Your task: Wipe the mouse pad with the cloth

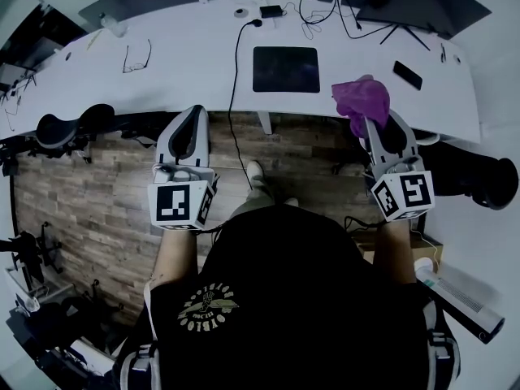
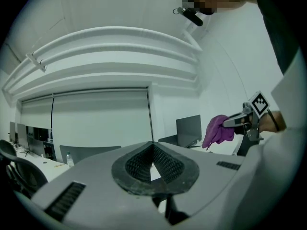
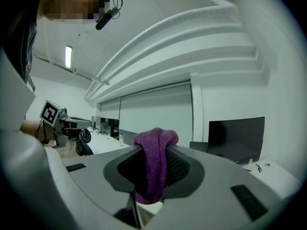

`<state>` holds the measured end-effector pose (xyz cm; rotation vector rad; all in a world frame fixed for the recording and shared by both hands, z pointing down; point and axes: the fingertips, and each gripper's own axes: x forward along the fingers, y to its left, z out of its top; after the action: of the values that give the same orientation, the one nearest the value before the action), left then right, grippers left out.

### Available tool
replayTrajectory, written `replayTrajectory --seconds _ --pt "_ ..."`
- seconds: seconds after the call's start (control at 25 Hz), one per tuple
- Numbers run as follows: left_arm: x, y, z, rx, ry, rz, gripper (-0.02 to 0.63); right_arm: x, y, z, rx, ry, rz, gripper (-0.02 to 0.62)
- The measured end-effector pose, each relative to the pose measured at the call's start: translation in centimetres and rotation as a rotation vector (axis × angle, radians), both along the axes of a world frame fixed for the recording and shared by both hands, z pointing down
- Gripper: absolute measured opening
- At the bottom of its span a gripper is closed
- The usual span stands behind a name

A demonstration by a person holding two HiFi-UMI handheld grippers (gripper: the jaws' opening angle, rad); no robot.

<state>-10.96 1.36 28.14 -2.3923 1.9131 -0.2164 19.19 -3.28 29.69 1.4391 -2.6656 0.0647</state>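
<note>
A dark square mouse pad (image 1: pixel 286 69) lies flat on the long white desk (image 1: pixel 187 55). My right gripper (image 1: pixel 374 120) is shut on a purple cloth (image 1: pixel 361 97), held up near the desk's front edge, to the right of the pad. In the right gripper view the cloth (image 3: pixel 154 166) bulges out between the closed jaws. My left gripper (image 1: pixel 187 133) hovers over the floor just short of the desk, left of the pad; its jaws meet with nothing between them. From the left gripper view, the cloth (image 2: pixel 217 131) shows at the right.
On the desk are glasses (image 1: pixel 136 58), a black phone (image 1: pixel 407 75), a tape roll (image 1: pixel 240 12), a black cable (image 1: pixel 236 63) running off the front edge, and monitors (image 1: pixel 422 2) at the back. Black office chairs (image 1: pixel 69 126) stand at the left and right.
</note>
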Motion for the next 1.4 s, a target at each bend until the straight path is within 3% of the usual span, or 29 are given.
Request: replayTrajectory --seconds 1.16,1.4 --pt "-9.1 -15.0 1.8 -0.061 0.023 0.081 0.002 -9.1 -12.9 -1.4 -0.025 0.053 0.033 0.089" --pt "-10.5 -17.5 1.6 -0.019 0.044 0.116 0.002 -10.8 -14.0 -1.9 -0.022 0.065 0.062 0.089"
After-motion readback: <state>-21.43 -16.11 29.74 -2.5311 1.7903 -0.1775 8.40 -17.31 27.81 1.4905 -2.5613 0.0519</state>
